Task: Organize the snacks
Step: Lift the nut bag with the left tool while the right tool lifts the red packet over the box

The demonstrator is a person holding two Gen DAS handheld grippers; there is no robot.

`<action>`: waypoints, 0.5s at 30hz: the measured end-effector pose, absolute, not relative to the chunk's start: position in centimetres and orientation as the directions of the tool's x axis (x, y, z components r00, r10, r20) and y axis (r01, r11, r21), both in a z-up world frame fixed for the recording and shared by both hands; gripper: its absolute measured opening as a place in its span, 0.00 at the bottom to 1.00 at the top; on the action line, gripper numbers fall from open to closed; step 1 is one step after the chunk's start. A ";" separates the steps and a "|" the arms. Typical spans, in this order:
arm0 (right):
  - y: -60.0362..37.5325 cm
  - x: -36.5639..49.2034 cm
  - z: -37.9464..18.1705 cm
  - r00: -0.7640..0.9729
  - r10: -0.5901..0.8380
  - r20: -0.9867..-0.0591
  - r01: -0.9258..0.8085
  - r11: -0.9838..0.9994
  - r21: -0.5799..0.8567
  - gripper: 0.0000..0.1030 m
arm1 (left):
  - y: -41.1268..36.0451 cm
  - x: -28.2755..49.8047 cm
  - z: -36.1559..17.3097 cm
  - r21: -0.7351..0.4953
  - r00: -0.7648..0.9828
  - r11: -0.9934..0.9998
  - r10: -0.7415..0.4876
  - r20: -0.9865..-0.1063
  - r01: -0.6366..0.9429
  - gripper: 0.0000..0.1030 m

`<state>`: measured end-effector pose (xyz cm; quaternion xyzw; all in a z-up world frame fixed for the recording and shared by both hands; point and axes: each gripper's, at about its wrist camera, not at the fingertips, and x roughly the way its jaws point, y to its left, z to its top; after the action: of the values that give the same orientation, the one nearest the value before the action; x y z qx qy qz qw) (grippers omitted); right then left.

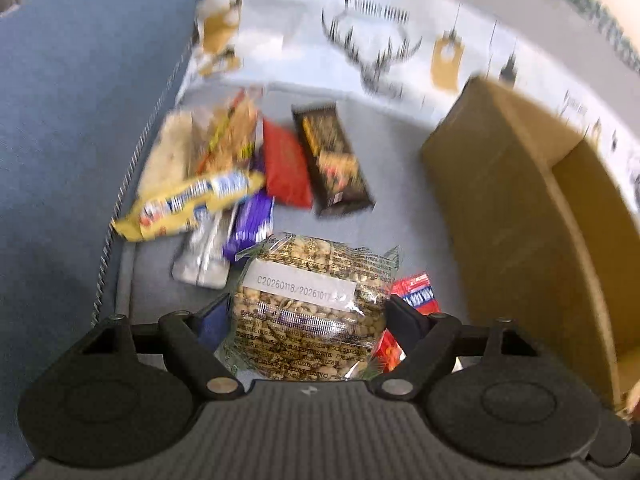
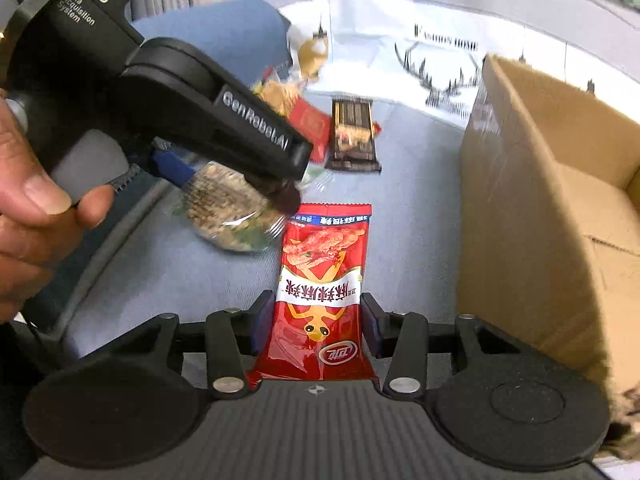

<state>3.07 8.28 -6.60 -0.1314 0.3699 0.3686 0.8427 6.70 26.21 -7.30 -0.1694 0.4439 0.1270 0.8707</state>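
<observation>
1. My L gripper [image 1: 308, 312] clamps a clear plastic pouch of roasted nuts [image 1: 308, 304], pads pressing both sides, lifted over the grey-blue cushion [image 1: 400, 184].
2. My R gripper [image 2: 318, 316] pinches a flat red foil snack packet [image 2: 320, 280] at its lower half.
3. Tan cardboard box [image 2: 532, 208] stands just beside, at the cushion's right edge.
4. L view alone shows the loose pile: yellow wrapper [image 1: 188, 204], purple bar [image 1: 252, 220], silver pack [image 1: 204, 256].
5. R view alone shows a hand [image 2: 28, 208] on the L tool.

Bright, even daylight; soft shadows. Motion blur smears far snacks and patterned cloth [image 1: 372, 40]. Fisheye bends edges. Glare on clear packet [image 1: 308, 312].
</observation>
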 end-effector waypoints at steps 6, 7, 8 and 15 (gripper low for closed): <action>6.7 1.9 -4.3 0.518 0.569 -0.638 -0.713 0.700 0.045 0.45 | 25.7 4.6 -4.3 -0.220 0.702 0.915 0.088 -0.707 -0.337 0.81; 6.5 1.8 -3.9 0.527 0.574 -0.626 -0.710 0.702 0.046 0.45 | 25.5 4.3 -3.9 -0.219 0.717 0.917 0.094 -0.691 -0.332 0.81; 6.3 1.8 -3.6 0.535 0.578 -0.616 -0.708 0.705 0.047 0.45 | 25.4 4.0 -3.4 -0.219 0.731 0.919 0.101 -0.674 -0.328 0.81; 4.4 2.0 -0.9 0.578 0.592 -0.561 -0.684 0.727 0.062 0.45 | 24.7 3.0 -1.7 -0.242 0.801 0.924 0.101 -0.590 -0.295 0.81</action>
<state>2.01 4.38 -0.86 -0.0808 0.2842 0.3607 0.8846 3.00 24.71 -1.65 -0.1633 0.2968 0.1060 0.9349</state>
